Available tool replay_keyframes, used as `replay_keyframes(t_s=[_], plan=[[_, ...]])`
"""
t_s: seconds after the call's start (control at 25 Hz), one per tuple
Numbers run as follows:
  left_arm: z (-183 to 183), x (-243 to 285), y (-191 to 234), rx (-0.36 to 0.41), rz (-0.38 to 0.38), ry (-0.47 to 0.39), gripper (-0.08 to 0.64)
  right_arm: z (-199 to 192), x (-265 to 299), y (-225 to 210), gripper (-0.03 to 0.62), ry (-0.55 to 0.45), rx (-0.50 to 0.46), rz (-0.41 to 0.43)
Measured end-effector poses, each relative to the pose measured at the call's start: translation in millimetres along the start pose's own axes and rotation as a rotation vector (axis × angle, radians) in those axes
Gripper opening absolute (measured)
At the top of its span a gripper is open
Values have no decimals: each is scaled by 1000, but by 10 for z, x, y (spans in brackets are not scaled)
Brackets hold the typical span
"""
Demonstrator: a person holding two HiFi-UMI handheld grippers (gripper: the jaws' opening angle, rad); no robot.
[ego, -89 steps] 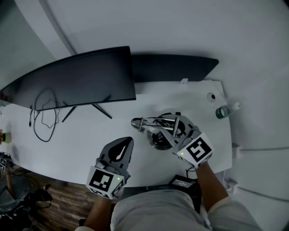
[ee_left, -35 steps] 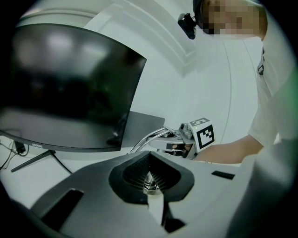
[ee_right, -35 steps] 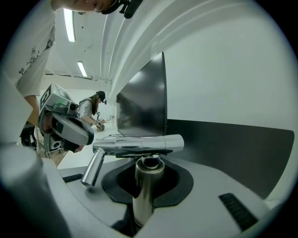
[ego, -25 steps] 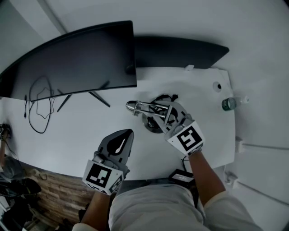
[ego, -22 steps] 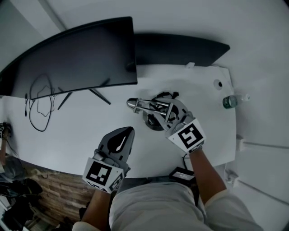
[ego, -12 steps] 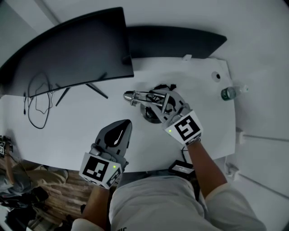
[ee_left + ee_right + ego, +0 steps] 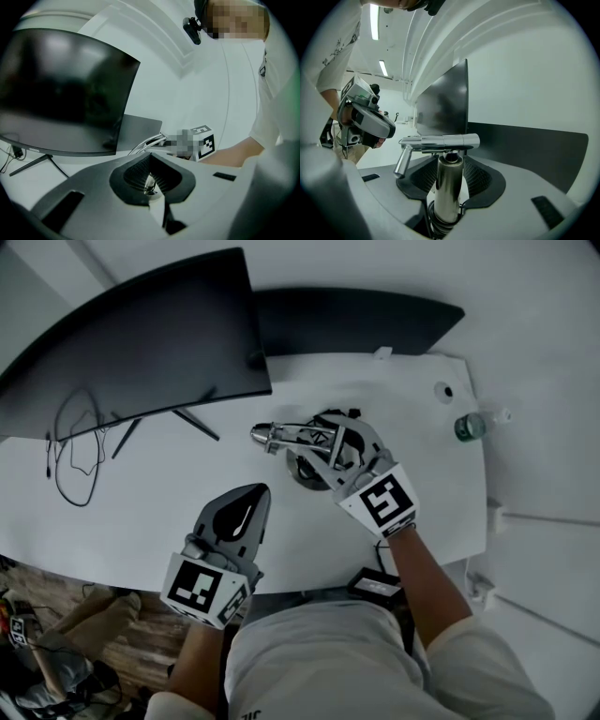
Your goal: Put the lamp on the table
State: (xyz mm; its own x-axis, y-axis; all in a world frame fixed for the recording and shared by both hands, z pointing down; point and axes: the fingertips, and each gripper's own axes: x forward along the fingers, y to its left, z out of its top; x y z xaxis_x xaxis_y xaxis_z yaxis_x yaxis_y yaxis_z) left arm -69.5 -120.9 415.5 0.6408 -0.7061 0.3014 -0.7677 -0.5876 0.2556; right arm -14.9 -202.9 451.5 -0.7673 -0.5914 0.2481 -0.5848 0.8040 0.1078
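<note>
Lamp (image 7: 281, 437) standing, right gripper (image 7: 330, 448) just opened

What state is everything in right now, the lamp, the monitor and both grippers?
Lamp: upright on the table, stem between the jaws of the right gripper.
Right gripper: open, jaws have just been opening.
Left gripper: shut, empty.
Monitor: screen dark.

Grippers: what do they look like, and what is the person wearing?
The left gripper and right gripper are grey, tapered shells with black ribbed pads. Each carries a white cube with black square markers. The person wears a pale short-sleeved shirt.
</note>
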Motion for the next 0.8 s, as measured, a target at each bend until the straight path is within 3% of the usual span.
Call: replay_keyframes(t_s=[0.8], plan=[[83,-71,-174,25,-23,-22,3,-123,-495,57,179,32,46,-72]])
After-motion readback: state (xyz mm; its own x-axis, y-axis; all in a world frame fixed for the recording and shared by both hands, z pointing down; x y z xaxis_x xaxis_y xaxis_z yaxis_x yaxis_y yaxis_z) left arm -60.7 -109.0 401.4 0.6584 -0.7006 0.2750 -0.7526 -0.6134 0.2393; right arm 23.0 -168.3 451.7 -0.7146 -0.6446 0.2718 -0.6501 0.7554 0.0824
